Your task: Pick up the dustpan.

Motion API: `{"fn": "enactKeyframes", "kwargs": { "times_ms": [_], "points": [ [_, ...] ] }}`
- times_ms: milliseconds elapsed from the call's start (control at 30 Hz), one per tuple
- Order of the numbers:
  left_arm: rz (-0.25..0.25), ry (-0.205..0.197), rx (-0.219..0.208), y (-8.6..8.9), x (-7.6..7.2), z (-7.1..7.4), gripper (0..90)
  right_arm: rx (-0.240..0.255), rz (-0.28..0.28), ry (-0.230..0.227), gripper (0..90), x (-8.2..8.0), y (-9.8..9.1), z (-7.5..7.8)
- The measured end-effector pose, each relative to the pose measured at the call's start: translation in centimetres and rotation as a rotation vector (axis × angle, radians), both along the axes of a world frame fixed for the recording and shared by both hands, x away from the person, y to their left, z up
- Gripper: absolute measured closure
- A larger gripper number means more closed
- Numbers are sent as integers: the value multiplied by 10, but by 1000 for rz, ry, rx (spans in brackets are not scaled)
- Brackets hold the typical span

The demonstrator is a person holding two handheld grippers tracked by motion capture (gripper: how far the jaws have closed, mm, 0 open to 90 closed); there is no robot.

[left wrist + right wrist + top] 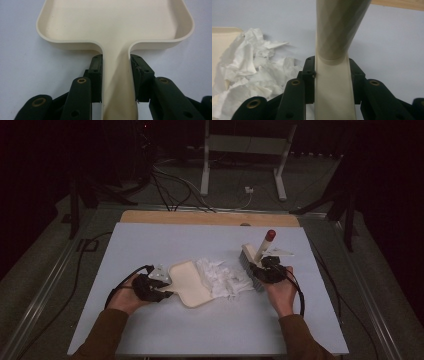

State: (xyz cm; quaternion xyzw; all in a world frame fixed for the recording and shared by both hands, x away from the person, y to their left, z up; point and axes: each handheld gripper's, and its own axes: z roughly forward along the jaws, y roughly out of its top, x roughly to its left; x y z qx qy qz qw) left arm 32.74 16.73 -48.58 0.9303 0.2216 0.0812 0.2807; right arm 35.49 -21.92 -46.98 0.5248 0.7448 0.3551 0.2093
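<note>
Grippers clamp a dustpan and a brush on either side of a heap of torn paper.

Left gripper (116,75) is closed on the handle of the cream dustpan (190,282), which lies flat on the pale table (150,245), long axis slanting, open mouth toward the paper scraps (222,277) just beside it. Right gripper (332,77) pinches the brush (252,262) by its handle; that handle tilts up and away to a red tip, bristles down against the far side of the scraps.
</note>
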Motion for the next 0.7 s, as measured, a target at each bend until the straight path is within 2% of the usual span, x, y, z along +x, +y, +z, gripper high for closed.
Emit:
{"fn": "enactKeyframes", "kwargs": {
  "times_ms": [367,700],
  "points": [
    [-53,4,9,-10,-1,1,668,10,24,8,671,3,16,0],
    [-72,3,2,-19,-2,1,668,28,58,17,671,3,33,-1]
  ]
}}
